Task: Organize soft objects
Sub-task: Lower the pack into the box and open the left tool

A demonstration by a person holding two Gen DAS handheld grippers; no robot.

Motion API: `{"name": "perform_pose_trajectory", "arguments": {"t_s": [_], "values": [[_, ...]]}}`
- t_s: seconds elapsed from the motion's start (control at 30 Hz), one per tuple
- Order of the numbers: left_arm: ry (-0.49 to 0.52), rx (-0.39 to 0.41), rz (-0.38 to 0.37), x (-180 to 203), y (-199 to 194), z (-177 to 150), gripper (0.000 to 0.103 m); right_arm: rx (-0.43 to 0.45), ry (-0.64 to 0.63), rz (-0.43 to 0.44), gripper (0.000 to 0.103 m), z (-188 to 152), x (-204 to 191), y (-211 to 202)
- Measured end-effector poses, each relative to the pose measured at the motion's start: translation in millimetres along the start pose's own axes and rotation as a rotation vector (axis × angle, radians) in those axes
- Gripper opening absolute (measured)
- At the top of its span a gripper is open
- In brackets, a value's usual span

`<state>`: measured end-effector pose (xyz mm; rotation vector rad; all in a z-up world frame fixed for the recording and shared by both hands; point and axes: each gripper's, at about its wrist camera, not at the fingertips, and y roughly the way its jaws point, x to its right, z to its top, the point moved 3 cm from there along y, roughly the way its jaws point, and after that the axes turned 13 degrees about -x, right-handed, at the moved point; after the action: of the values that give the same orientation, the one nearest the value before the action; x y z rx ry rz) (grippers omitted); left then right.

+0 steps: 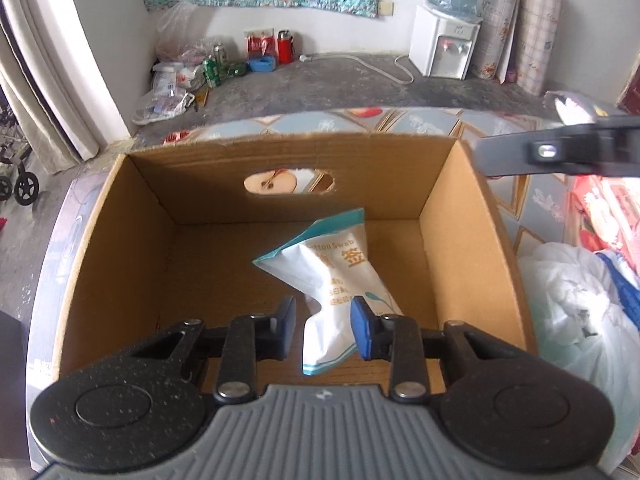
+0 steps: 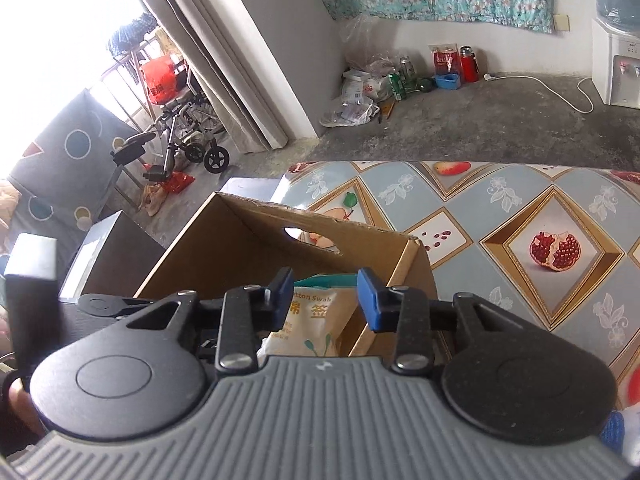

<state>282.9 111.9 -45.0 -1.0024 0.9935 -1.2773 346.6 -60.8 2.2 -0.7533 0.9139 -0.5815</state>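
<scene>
An open cardboard box [image 1: 452, 240] stands on the patterned table. Inside it is a white and teal cotton swab bag [image 1: 340, 264], creased at its waist. My left gripper [image 1: 324, 320] reaches down into the box with the bag's lower half between its blue pads. The right pad overlaps the bag, and a thin gap shows at the left pad. In the right wrist view my right gripper [image 2: 325, 300] hovers open above the near rim of the box [image 2: 248, 240], with nothing between its fingers. The bag [image 2: 312, 316] shows beyond them. One of the right gripper's fingers [image 1: 520, 152] juts in over the box's right corner.
A crumpled white plastic bag [image 1: 568, 300] lies right of the box, with red packaging [image 1: 600, 208] behind it. The fruit-patterned tablecloth [image 2: 520, 220] stretches away to the right. A dark cabinet [image 2: 112, 248] stands left of the table. A water dispenser [image 1: 444, 44] and floor clutter [image 1: 216, 68] line the far wall.
</scene>
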Motion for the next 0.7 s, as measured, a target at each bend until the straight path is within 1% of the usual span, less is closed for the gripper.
{"name": "perform_pose_trajectory", "arguments": {"t_s": [0.17, 0.27, 0.33, 0.4, 0.53, 0.7], "values": [[-0.052, -0.095, -0.02, -8.3, 30.1, 6.9, 0.022, 0.017, 0.018, 0.056, 0.03, -18.8, -1.8, -7.3], [-0.082, -0.134, -0.018, -15.3, 45.8, 10.5, 0.02, 0.016, 0.016, 0.07, 0.03, -24.1, -4.1, -10.7], [-0.084, -0.13, -0.012, -17.9, 51.4, 13.2, 0.02, 0.016, 0.012, 0.07, 0.03, -26.2, -5.2, -12.9], [-0.082, -0.125, -0.023, -18.7, 52.8, 16.2, 0.019, 0.02, 0.011, 0.075, 0.03, -25.4, -6.0, -15.2], [-0.038, -0.11, -0.022, -10.3, 55.5, 21.2, 0.018, 0.027, 0.02, 0.08, 0.03, -26.3, -3.4, -17.0], [0.002, -0.097, -0.038, 2.7, 56.8, 27.5, 0.019, 0.021, 0.043, 0.073, 0.031, -30.2, 4.7, -14.8]]}}
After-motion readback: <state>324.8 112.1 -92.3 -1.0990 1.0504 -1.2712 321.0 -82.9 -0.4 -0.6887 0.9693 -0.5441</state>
